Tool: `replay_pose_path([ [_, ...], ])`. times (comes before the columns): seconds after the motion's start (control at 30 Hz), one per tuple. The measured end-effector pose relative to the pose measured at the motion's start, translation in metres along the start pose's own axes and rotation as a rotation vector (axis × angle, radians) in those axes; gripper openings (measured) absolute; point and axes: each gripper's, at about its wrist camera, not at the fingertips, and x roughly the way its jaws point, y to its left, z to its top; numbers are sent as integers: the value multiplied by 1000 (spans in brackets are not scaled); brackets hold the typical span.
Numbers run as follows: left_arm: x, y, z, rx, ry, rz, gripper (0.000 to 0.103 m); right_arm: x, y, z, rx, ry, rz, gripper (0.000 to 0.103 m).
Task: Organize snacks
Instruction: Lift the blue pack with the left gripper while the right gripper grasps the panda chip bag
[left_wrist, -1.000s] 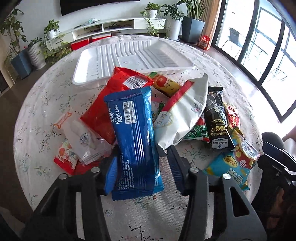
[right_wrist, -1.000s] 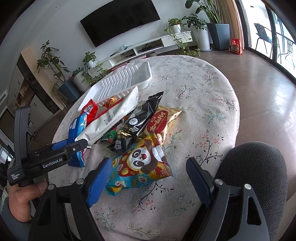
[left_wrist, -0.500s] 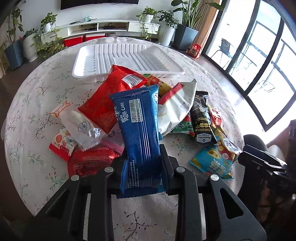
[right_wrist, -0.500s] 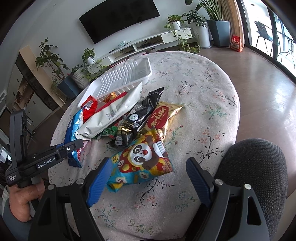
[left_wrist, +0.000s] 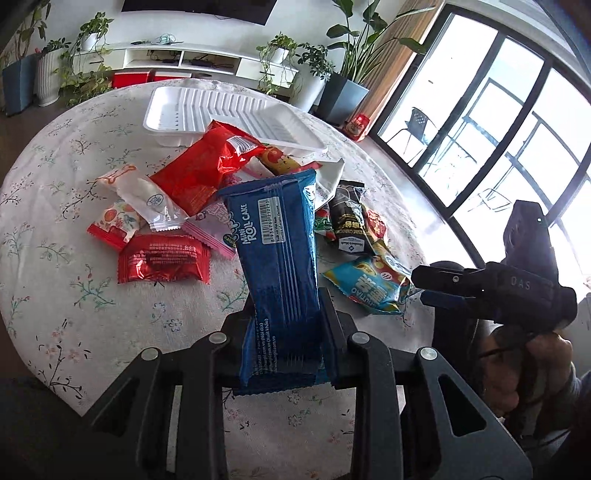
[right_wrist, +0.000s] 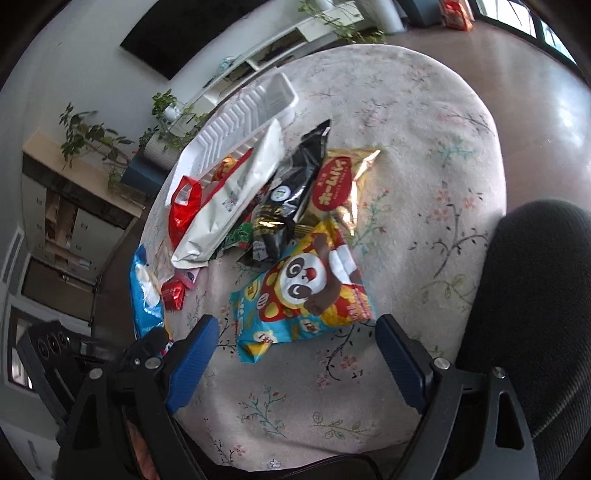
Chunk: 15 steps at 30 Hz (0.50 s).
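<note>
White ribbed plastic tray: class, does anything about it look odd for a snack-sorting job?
Yes. The white ribbed plastic tray holds nothing visible, while packets lie heaped on the floral tablecloth beside it, a red foil packet overlapping its rim.

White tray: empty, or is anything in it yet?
Empty. The left wrist view shows the tray's ribbed floor bare; the red packet only overlaps its near rim.

A wall-mounted black television (right_wrist: 192, 35) fills the upper left; potted green plants (left_wrist: 343, 66) line the top; a dark fabric chair (right_wrist: 535, 314) sits at right.
</note>
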Motion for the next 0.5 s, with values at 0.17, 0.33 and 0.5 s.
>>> replay_pose_path([
  [0.17,0,7,-5,-25,-12,-40,26,3,19,-3,-60,35,-41,89],
  [0.33,-4,16,-9,-49,-25,-55,26,26,33,0,-88,82,-40,89],
  [0.5,-8,22,-10,-70,-43,-64,26,23,25,27,-56,-14,-136,89],
])
